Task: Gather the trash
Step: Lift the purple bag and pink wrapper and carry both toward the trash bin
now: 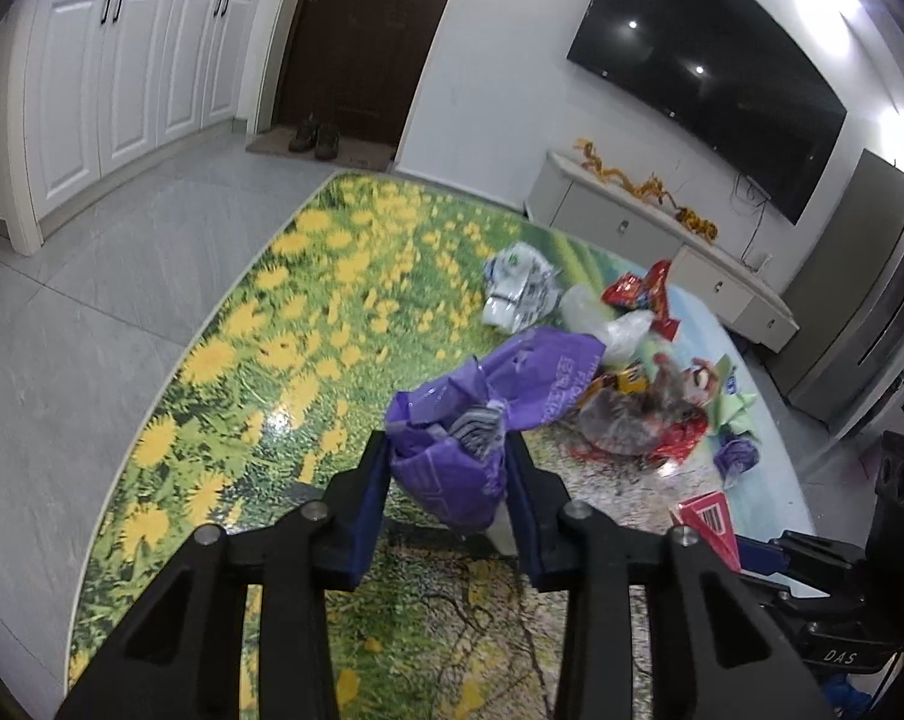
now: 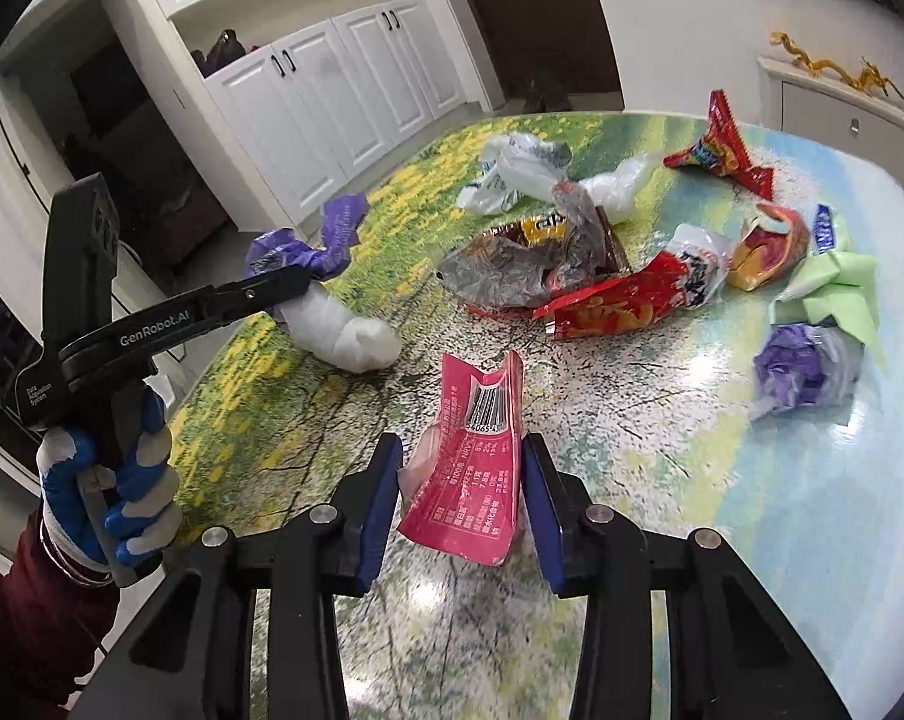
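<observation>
My left gripper [image 1: 449, 444] is shut on a crumpled purple plastic bag [image 1: 452, 468], held just above the flower-print table [image 1: 272, 360]. The right wrist view shows that gripper [image 2: 305, 282] at the left, with the purple bag [image 2: 326, 240] and a white plastic wad [image 2: 356, 336] hanging from it. My right gripper [image 2: 461, 444] is shut on a pink wrapper with a barcode [image 2: 476, 468]. The same pink wrapper [image 1: 707, 519] shows at the lower right of the left wrist view. Loose trash lies beyond: red snack bags [image 2: 620, 300], a white plastic bag [image 2: 512, 174], and a purple wad [image 2: 794, 372].
More wrappers lie on the table [image 2: 632, 480]: a red one [image 2: 722, 150], an orange pack [image 2: 770, 246] and green paper [image 2: 830, 294]. A gloved hand [image 2: 110, 480] holds the left gripper. White cabinets [image 1: 122, 90], a wall television [image 1: 722, 72] and a low sideboard [image 1: 632, 228] stand behind.
</observation>
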A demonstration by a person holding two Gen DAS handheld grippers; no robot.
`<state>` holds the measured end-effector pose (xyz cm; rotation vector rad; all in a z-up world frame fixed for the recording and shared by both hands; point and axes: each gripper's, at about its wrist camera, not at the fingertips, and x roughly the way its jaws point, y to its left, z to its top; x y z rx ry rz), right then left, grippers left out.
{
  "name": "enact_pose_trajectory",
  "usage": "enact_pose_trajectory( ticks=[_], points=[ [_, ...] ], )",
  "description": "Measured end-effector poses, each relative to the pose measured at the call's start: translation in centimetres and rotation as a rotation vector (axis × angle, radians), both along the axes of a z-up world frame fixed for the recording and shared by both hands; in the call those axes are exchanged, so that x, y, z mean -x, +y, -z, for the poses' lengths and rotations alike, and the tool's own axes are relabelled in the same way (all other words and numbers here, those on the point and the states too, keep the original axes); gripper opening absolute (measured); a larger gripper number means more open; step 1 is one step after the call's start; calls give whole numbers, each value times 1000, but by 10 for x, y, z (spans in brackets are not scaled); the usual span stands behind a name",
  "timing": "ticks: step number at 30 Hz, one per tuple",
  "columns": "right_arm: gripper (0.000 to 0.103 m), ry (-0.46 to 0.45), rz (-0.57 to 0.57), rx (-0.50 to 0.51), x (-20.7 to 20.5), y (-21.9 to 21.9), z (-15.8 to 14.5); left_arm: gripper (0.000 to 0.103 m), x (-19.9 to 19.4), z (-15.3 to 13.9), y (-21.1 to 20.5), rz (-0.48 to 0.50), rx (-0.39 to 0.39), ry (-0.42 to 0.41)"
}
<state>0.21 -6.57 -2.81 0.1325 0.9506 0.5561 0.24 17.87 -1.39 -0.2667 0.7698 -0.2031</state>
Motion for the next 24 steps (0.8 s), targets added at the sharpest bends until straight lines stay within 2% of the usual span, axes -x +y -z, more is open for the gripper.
enact_pose_trajectory(
  ticks=[6,13,17,24],
  points=[
    [40,-44,20,-21,20,-16,-16,36,17,-19,-6,24,36,-35],
    [40,-72,74,-41,42,-43,-23,36,29,-26,-28,84,86,-28],
    [40,-76,107,-38,52,-56,-23,37,33,-20,-45,117,78,-5],
    [40,-56,144,-33,57,-70,-14,40,40,8,-68,158,28,57]
  ],
)
